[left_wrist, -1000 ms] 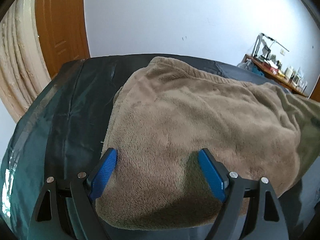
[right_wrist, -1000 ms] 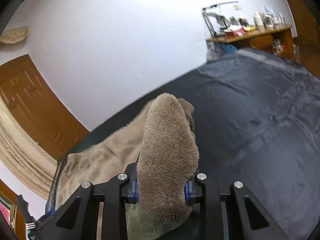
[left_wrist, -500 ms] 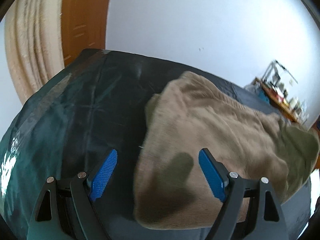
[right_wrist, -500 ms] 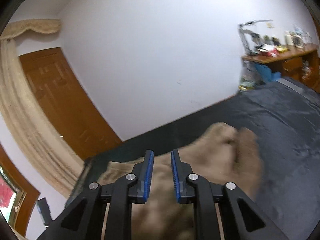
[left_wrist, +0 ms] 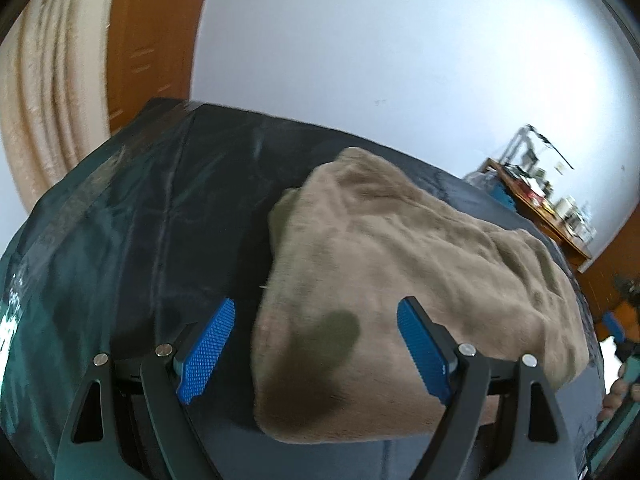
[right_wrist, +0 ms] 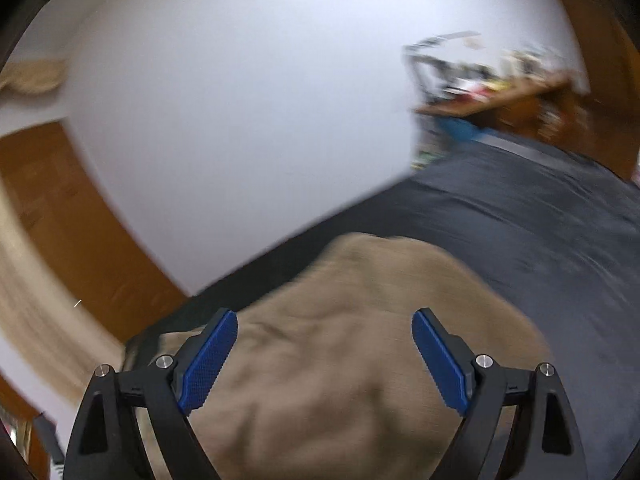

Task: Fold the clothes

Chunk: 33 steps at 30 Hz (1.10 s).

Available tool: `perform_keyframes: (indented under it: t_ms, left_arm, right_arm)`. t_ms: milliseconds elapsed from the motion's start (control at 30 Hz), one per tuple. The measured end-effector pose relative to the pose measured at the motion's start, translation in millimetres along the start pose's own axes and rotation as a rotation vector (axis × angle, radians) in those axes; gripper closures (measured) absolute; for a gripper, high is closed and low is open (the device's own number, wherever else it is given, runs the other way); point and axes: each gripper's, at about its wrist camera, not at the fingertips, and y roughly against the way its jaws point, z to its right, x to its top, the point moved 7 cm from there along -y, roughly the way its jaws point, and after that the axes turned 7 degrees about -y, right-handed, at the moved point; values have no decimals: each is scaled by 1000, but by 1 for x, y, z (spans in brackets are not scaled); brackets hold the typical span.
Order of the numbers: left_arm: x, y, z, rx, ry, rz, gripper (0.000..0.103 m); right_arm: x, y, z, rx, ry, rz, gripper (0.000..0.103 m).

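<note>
A tan fleece garment (left_wrist: 404, 280) lies folded on a dark sheet-covered bed (left_wrist: 132, 236). My left gripper (left_wrist: 316, 344) is open and empty, raised above the garment's near left corner, with its left pad (left_wrist: 206, 346) over bare sheet. In the right wrist view the same garment (right_wrist: 352, 344) lies below my right gripper (right_wrist: 324, 356), which is open and empty; this view is motion-blurred.
A wooden door (left_wrist: 152, 40) and a beige curtain (left_wrist: 48, 92) stand at the left. A cluttered wooden desk (left_wrist: 536, 204) stands at the far right against the white wall. Dark bare bed surface (right_wrist: 540, 240) extends right of the garment.
My right gripper let go of the fleece fold it held, shut briefly, then opened wide above the garment. My left gripper stayed open and shifted left, off the garment's corner.
</note>
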Motion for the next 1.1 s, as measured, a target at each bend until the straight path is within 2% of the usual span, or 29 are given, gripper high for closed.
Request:
perform_keyframes:
  t_ms: [133, 233, 333, 467, 700, 867, 933, 1100]
  left_arm:
    - [-1, -1, 13, -10, -43, -2, 16]
    - [-3, -6, 16, -6, -48, -19, 16]
    - [-4, -11, 13, 7, -39, -30, 16]
    - [-6, -14, 8, 16, -25, -38, 16]
    - [-9, -18, 8, 20, -26, -53, 16]
    - [-11, -19, 9, 22, -27, -62, 16]
    - [-11, -20, 9, 18, -24, -65, 16]
    - [-12, -22, 11, 20, -34, -73, 16]
  right_arm:
    - [-8, 6, 62, -94, -149, -59, 12]
    - [-19, 3, 84, -108, -199, -113, 12]
    - [-28, -3, 89, -118, -203, -140, 12]
    - [-43, -22, 87, -81, -200, -202, 12]
    - [-45, -36, 94, -27, -247, -191, 12]
    - [-47, -22, 110, -88, -288, -181, 12]
    - [-51, -16, 118, -87, -308, -184, 12]
    - [-53, -23, 116, 19, -338, -209, 12]
